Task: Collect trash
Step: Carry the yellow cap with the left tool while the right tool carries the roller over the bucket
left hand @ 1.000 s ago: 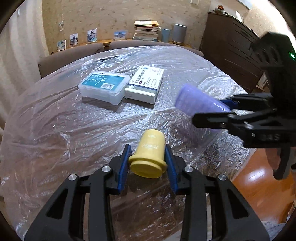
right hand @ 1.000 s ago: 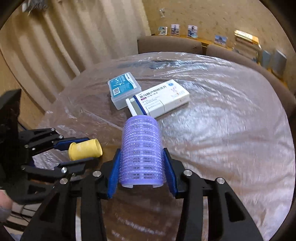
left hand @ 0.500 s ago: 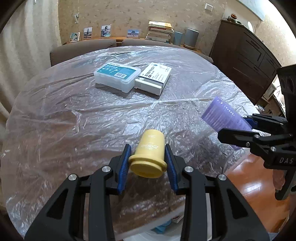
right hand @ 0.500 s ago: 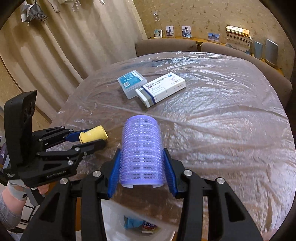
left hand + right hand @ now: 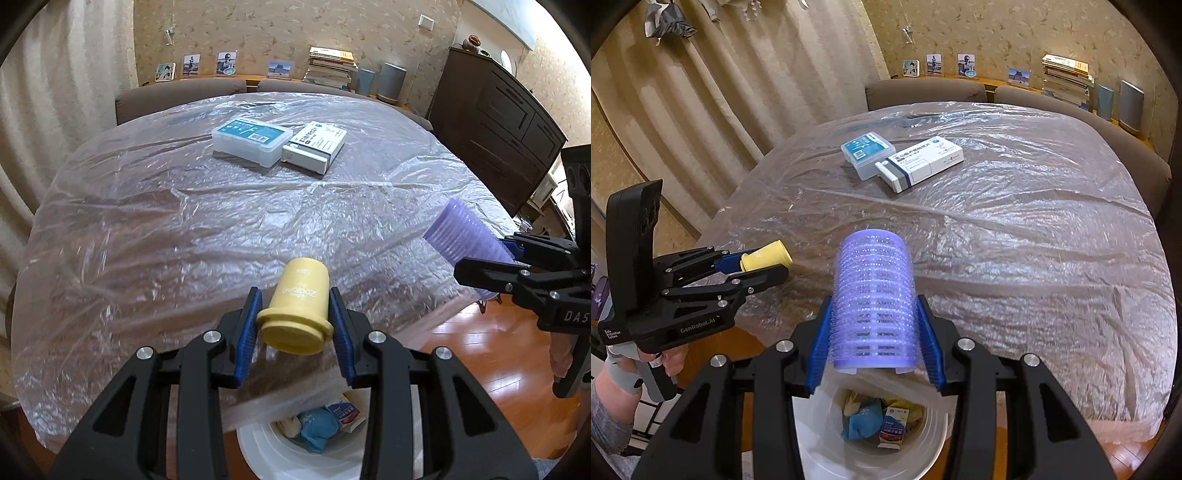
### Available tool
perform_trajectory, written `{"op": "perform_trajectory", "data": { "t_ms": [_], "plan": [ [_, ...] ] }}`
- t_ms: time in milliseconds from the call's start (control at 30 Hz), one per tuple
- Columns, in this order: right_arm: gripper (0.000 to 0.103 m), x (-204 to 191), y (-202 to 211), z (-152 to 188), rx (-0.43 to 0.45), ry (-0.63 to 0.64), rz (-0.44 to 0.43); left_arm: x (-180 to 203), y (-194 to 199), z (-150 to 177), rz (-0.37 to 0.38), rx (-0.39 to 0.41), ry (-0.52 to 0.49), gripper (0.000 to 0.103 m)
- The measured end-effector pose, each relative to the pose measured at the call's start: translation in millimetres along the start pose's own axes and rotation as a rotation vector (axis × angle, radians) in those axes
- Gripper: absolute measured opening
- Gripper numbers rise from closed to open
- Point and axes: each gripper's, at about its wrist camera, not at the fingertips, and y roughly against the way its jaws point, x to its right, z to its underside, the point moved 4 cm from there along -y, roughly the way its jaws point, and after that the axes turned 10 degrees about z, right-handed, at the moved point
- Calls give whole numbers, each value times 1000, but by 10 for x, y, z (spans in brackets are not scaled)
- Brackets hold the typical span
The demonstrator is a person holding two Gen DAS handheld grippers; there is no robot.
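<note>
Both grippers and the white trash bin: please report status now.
Left gripper shut on yellow plastic cap. Right gripper shut on purple hair roller. White trash bin below both, open, nothing in the way.

- A yellow cap [image 5: 299,310] is being held over the table edge, wide rim nearest the camera.
- A purple roller [image 5: 873,299] is being held lengthwise above the white bin [image 5: 820,439].

Table [image 5: 147,229] w/ crinkly glossy plastic film; bristly plastic roller [image 5: 873,295].
</note>
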Motion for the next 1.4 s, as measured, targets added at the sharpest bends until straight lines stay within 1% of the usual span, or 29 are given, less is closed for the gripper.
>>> {"op": "perform_trajectory", "data": {
  "t_ms": [367,733,1233,1400],
  "plan": [
    [43,-89,164,229,-2,20,-7,91,211,217,5,12,7,38],
    [43,-231,285,524,-17,59,12,235,268,526,6,-26,-18,38],
    [43,-325,249,922,-83,75,12,352,130,847,3,-99,-31,38],
    [43,-324,202,1005,-103,80,21,349,24,963,-15,-132,-48,38]
  ]
}}
